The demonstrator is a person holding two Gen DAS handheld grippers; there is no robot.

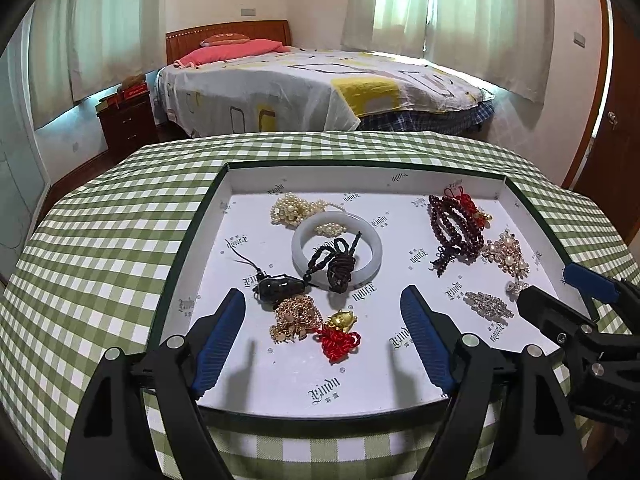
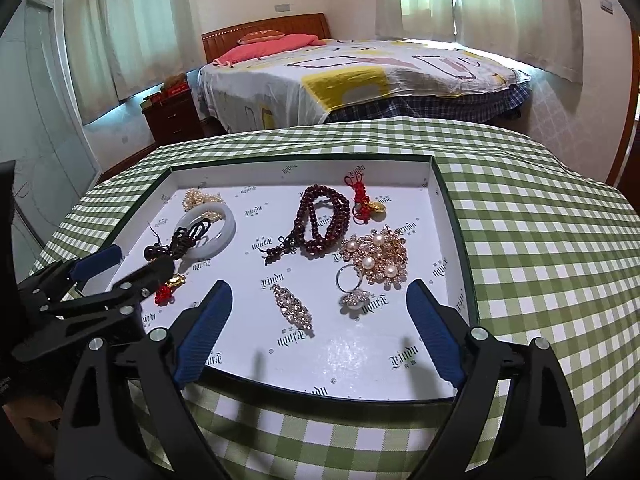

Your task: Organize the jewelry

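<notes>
Jewelry lies tangled in the tray (image 1: pixel 192 240); your left gripper (image 1: pixel 324 312) and right gripper (image 2: pixel 320 304) hang spread and empty, so grabbing the black cord (image 1: pixel 336 260) could drag the bangle (image 1: pixel 368 240) along.

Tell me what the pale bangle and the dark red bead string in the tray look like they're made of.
Bangle: looks like jade or milky glass; pale, smooth, translucent, softly glossy. Bead string: probably polished wood or garnet-like stone; round, dark red beads with small highlights. The pictures can't settle either.
</notes>
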